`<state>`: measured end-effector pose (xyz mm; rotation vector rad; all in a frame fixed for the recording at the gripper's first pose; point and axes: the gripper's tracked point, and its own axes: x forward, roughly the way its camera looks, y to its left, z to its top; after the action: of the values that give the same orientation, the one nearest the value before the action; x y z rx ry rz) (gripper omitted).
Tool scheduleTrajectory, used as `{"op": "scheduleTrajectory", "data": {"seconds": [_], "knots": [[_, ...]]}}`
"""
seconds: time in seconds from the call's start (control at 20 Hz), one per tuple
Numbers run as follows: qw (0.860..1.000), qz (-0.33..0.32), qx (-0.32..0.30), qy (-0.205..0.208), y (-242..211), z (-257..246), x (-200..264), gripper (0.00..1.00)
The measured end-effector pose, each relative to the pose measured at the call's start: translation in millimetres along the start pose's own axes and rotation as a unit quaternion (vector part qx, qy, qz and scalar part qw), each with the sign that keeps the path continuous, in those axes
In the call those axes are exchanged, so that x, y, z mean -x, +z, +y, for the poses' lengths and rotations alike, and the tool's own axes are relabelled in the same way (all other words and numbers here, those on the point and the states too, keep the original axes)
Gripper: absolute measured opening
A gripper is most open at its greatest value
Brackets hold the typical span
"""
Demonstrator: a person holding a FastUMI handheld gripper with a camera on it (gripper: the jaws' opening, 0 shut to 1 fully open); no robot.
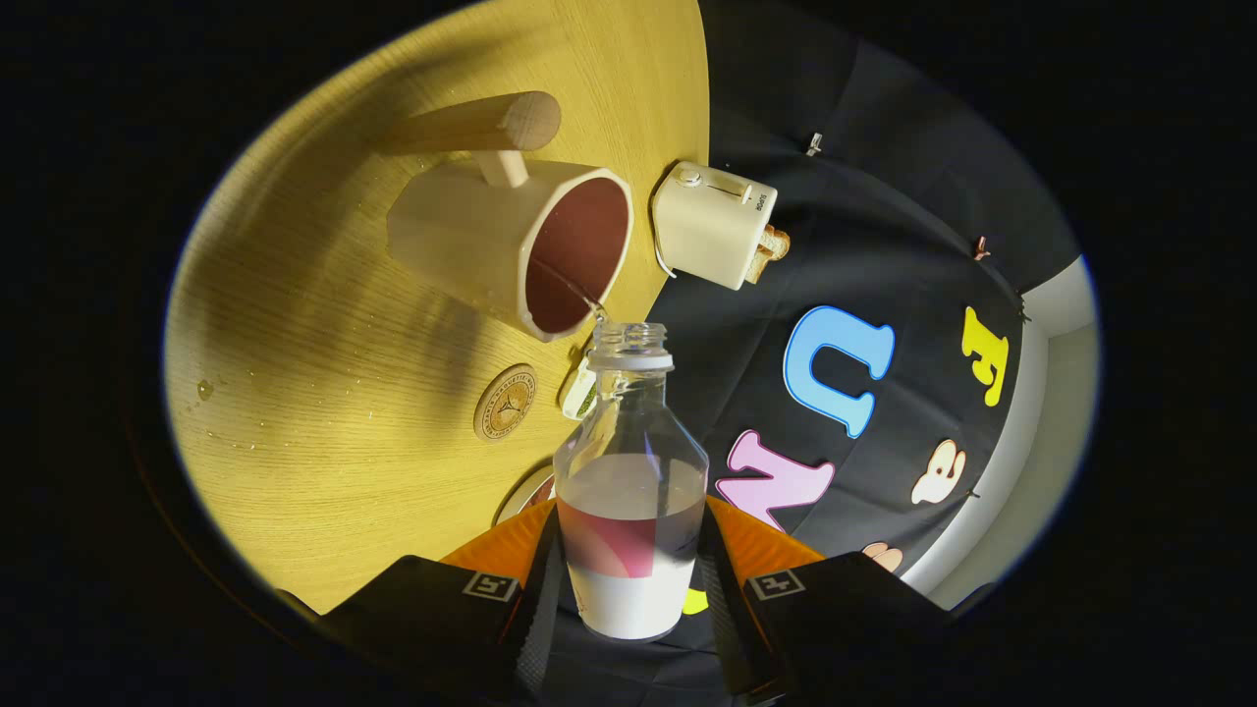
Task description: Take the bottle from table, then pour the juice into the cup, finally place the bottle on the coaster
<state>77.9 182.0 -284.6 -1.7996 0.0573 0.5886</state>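
Note:
My gripper (630,579) is shut on a clear bottle (630,471) with a white and red label, both fingers pressing its sides. The bottle is uncapped and tilted, its open mouth (629,339) just at the rim of a cream cup (511,245) with a dark red inside. A thin stream of clear liquid runs from the mouth into the cup. Liquid fills the lower part of the bottle. A round wooden coaster (505,402) lies on the table (324,393) beside the bottle, between the cup and my fingers.
A wooden peg stand (481,128) rises behind the cup. A cream toaster (712,224) with bread in it stands near the table's far edge. A small white object (579,393) lies by the bottle's neck. Droplets dot the table.

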Motion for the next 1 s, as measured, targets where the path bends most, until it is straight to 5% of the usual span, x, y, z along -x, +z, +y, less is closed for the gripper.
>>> {"op": "scheduleTrajectory", "data": {"seconds": [1.0], "knots": [[0.998,-0.020,0.051,-0.013,5.7,-9.6,-4.0,0.69]]}}
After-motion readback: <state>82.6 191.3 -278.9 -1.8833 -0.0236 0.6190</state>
